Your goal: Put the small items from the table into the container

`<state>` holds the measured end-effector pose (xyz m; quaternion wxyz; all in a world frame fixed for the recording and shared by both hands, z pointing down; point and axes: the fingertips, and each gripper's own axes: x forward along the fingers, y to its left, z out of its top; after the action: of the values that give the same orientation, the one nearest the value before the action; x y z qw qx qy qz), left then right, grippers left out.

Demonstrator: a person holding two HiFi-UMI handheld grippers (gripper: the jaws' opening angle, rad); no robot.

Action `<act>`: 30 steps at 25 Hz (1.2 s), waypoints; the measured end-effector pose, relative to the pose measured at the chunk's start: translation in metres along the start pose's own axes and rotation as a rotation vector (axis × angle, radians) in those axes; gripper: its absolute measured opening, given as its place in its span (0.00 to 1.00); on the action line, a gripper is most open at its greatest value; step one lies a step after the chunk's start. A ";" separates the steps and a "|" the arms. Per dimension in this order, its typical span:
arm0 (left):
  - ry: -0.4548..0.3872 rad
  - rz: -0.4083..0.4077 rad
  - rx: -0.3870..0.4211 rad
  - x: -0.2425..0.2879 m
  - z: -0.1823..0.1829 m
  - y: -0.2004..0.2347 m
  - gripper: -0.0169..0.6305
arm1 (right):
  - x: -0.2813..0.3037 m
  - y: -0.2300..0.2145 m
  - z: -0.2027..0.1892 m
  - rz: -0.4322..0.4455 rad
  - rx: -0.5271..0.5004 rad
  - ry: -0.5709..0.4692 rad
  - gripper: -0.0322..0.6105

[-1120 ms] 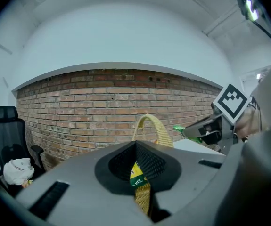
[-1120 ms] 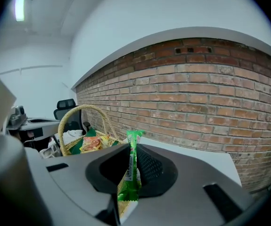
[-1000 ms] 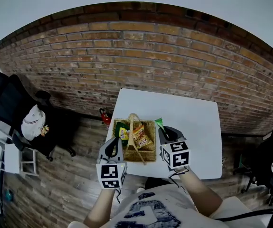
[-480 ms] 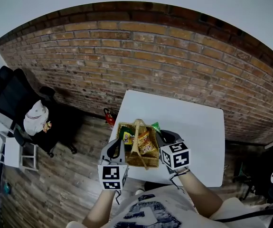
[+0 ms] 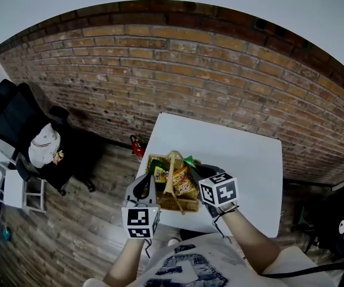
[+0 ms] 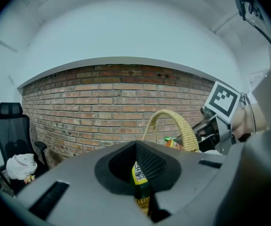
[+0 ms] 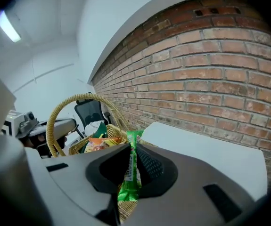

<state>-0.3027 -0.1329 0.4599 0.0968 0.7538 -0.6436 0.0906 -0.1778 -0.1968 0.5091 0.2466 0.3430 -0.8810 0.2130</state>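
A wicker basket (image 5: 173,206) with an arched handle (image 6: 173,119) stands on the white table (image 5: 243,160), near its front left corner. Several snack packets lie inside, among them orange ones (image 5: 181,179) and a yellow-labelled one (image 6: 138,172). My right gripper (image 5: 203,173) is shut on a thin green packet (image 7: 134,142), which stands upright between the jaws over the basket's right rim. My left gripper (image 5: 145,181) is at the basket's left side. Its jaws are nearly together, with the wicker rim (image 6: 143,202) in the narrow gap between them.
A brick wall (image 5: 219,76) runs behind the table. Left of it, a black office chair (image 5: 16,118) carries a white cap, with a white stool (image 5: 22,190) nearby. A small red object (image 5: 137,147) stands on the wooden floor by the table's left edge.
My right gripper has moved left and slightly down with the green packet, from beside the basket to over its right rim. The left gripper has stayed at the basket's left side.
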 end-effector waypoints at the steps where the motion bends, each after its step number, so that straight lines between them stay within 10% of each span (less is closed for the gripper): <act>1: -0.002 0.002 -0.001 0.000 0.001 0.000 0.10 | 0.001 0.000 0.000 0.005 0.006 0.005 0.13; 30: -0.006 0.019 -0.027 0.006 -0.005 0.004 0.10 | 0.017 -0.001 -0.003 0.049 0.049 0.035 0.14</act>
<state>-0.3057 -0.1378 0.4665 0.1041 0.7467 -0.6521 0.0804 -0.1872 -0.2045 0.5221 0.2483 0.3233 -0.8793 0.2464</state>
